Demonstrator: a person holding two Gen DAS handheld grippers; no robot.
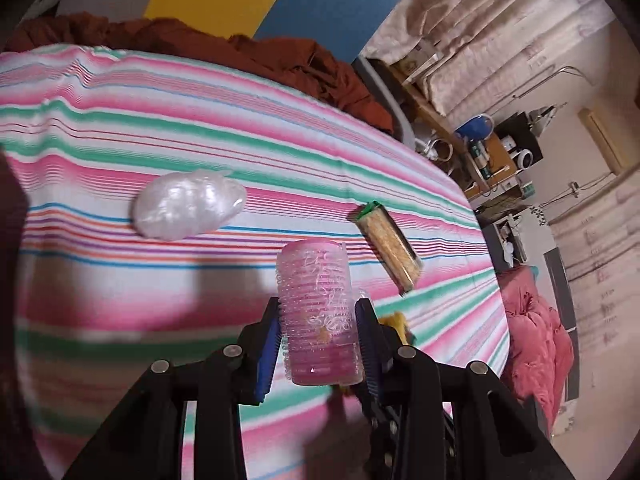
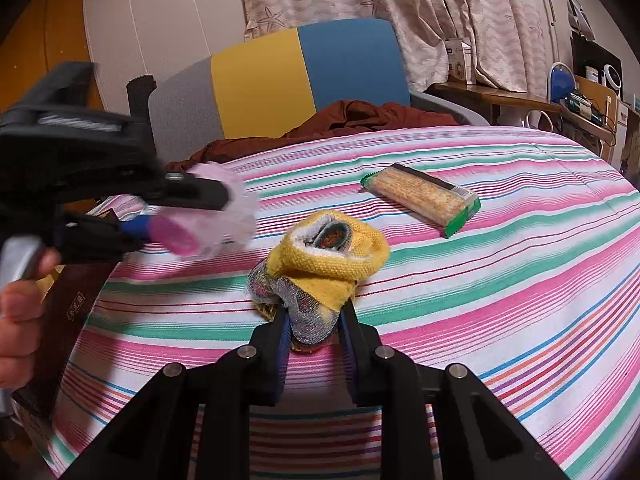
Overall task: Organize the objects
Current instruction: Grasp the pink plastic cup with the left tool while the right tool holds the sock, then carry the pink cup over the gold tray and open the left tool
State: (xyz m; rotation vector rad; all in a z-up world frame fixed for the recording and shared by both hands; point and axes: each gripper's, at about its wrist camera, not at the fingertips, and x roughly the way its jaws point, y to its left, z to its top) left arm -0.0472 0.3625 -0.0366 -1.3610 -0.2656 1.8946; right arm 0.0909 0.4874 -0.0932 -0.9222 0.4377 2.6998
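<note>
Both tongs loaded above the striped worktop.

Left wrist view: left tongs clamp the pink hair roller, raised; cracker packet beyond-right of roller, white bag beyond-left.
Right wrist view: right tongs pinch the rolled yellow sock; a hand grips the left handle; packet print unreadable.
</note>
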